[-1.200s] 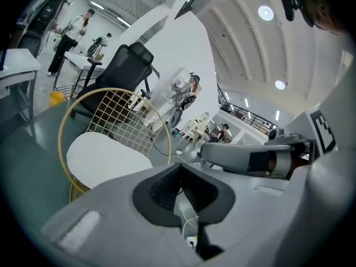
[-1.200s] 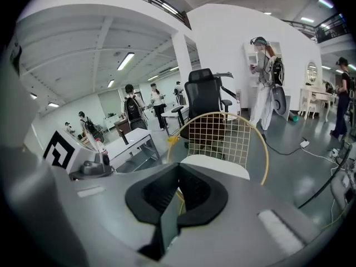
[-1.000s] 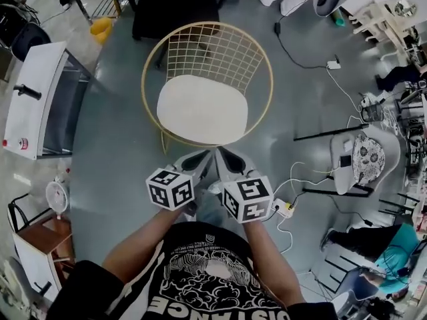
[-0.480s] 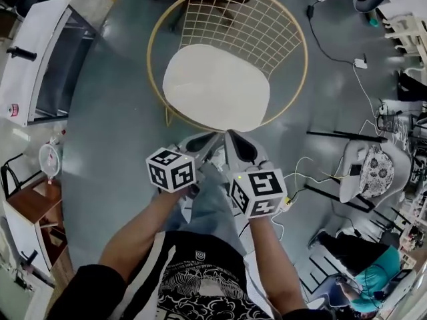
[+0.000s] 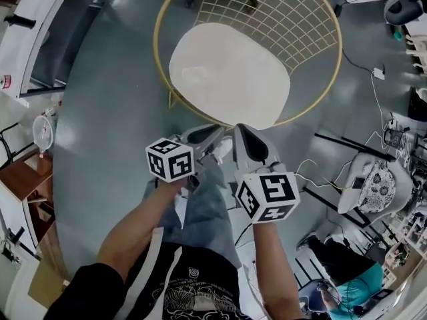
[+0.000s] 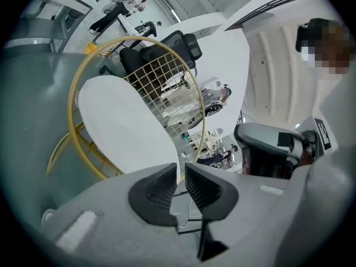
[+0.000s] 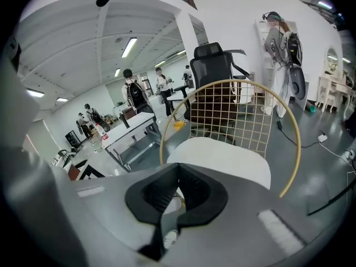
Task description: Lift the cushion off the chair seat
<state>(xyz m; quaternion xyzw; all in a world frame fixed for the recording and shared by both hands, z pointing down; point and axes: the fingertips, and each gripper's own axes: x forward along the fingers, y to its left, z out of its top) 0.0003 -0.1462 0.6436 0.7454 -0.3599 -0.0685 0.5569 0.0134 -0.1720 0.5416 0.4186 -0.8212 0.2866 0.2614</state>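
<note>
Your left gripper [image 5: 208,135] and right gripper [image 5: 241,133] sit side by side in front of you, tips near each other and angled forward and down, the right one tilted more steeply. Your bare left forearm [image 5: 133,235] and right forearm [image 5: 273,272] reach out from your body behind them. The left jaws are opening, a narrow gap showing between the ribbed pads with nothing in it, while the right jaws meet at their tips, holding nothing.

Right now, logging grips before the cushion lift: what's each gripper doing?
Left gripper: jaws opening, nothing between them.
Right gripper: jaws shut, empty.
</note>
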